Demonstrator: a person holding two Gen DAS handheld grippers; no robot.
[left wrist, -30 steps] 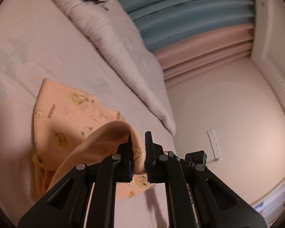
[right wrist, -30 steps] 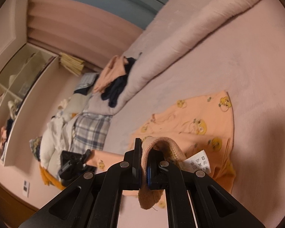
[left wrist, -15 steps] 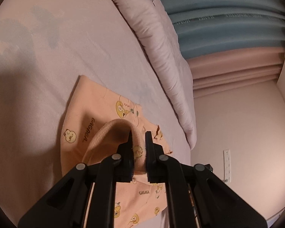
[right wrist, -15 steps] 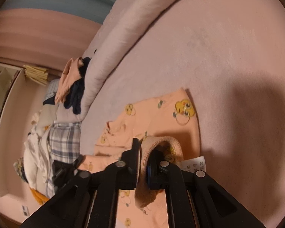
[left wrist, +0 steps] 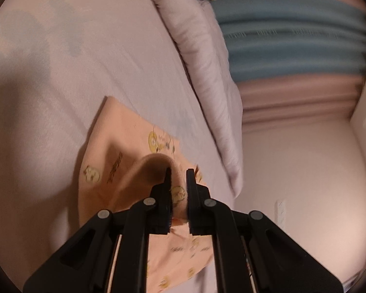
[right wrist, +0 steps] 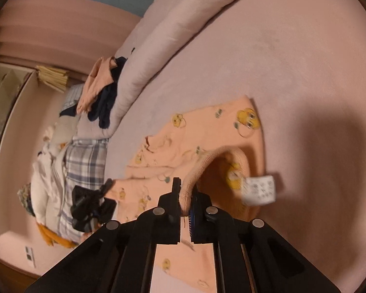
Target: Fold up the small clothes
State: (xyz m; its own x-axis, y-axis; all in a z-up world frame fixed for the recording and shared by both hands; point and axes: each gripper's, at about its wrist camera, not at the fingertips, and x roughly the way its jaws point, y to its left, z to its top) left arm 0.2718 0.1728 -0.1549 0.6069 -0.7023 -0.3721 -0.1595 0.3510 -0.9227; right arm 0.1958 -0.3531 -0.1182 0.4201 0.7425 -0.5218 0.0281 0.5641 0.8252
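A small peach garment with yellow cartoon prints (left wrist: 124, 146) lies on the pink bed sheet (left wrist: 61, 85). My left gripper (left wrist: 177, 178) is shut on its ribbed waistband and holds that edge lifted and curled over the rest. My right gripper (right wrist: 186, 190) is shut on the other end of the same waistband (right wrist: 207, 161), also lifted. A white care label (right wrist: 259, 189) sticks out beside it. The garment (right wrist: 207, 127) spreads flat beyond the grippers. The left gripper also shows in the right wrist view (right wrist: 92, 205) at lower left.
A rolled pink duvet (left wrist: 202, 73) runs along the far side of the bed. A pile of peach and navy clothes (right wrist: 102, 92) sits on it. A plaid cloth and white laundry (right wrist: 68, 166) lie at the bed's end. Curtains (left wrist: 292, 44) and a wall stand behind.
Both grippers have carried the lifted waistband forward over the garment and lower toward the sheet; less flat garment shows ahead of them. Both stay shut.
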